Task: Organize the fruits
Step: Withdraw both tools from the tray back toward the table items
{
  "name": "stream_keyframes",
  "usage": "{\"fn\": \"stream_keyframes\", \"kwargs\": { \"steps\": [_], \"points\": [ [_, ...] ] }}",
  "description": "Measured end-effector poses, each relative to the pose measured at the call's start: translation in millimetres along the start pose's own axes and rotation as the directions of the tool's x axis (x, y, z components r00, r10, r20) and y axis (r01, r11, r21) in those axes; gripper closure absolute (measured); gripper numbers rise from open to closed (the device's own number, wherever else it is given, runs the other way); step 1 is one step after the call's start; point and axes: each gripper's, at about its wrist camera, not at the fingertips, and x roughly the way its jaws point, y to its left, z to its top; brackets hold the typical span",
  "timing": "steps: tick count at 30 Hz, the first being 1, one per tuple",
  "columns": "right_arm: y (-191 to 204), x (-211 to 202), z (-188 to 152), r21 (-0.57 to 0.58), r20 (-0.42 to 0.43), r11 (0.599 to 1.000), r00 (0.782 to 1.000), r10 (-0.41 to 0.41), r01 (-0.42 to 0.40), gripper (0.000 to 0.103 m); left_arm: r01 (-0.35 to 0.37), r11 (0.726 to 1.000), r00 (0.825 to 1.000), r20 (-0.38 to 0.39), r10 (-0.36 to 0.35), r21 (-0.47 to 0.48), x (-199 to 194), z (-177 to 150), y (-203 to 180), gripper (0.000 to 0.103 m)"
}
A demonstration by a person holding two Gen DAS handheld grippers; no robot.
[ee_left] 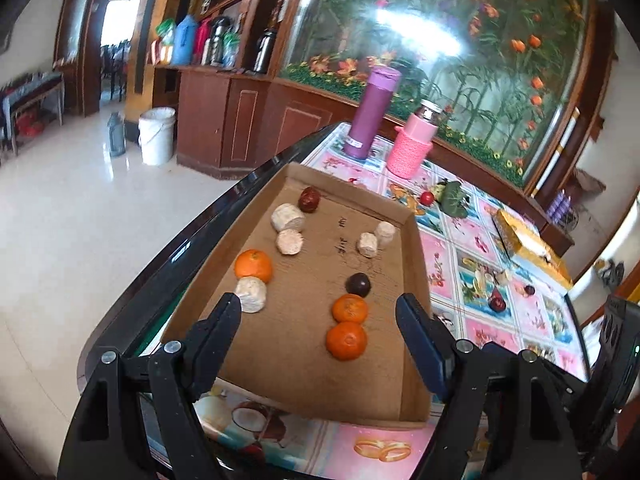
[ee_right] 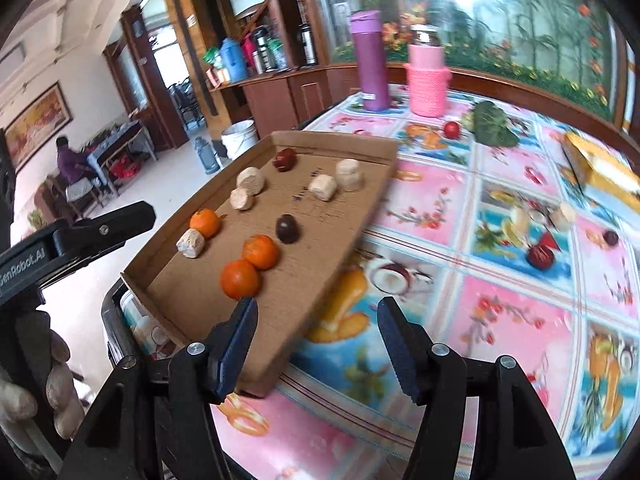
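1. The cardboard tray [ee_right: 352,208] lies at the table's near-left corner and serves as the landmark; it already holds three oranges, two dark fruits and several pale chunks in loose rows.
2. The left gripper [ee_left: 319,308] hovers over the tray's near end, fingers spread with nothing between them.
3. The right gripper [ee_right: 317,312] hangs at the tray's near-right edge, likewise spread and holding nothing.
4. On the tablecloth well right of the tray lie loose pieces: a dark red fruit [ee_right: 540,255], a small dark plum [ee_right: 611,238] and a pale chunk [ee_right: 567,213].
5. Judged step: between placements, fetching another piece.
6. The next move probably calls for the right gripper to reach away from the tray to the dark red fruit and close gently.
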Motion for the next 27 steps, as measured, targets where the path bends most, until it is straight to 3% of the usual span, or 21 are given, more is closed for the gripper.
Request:
{"fn": "stream_keyframes", "kwargs": {
  "steps": [7,27],
  "points": [
    [-35.1,-28.5,-16.5,0.091,0.036,0.995,0.998,-0.044,0.04,0.034,-0.027,0.981,0.999,0.036,0.021,0.193,-13.3,-16.2,-58.1,0.024],
    [-103.9,-65.4,-40.1,0.217,0.09,0.975,0.993,-0.077,0.056,0.029,-0.031,0.937,0.999,-0.021,0.041,0.349,4.0,-37.4,-127.0,0.024]
  ]
}}
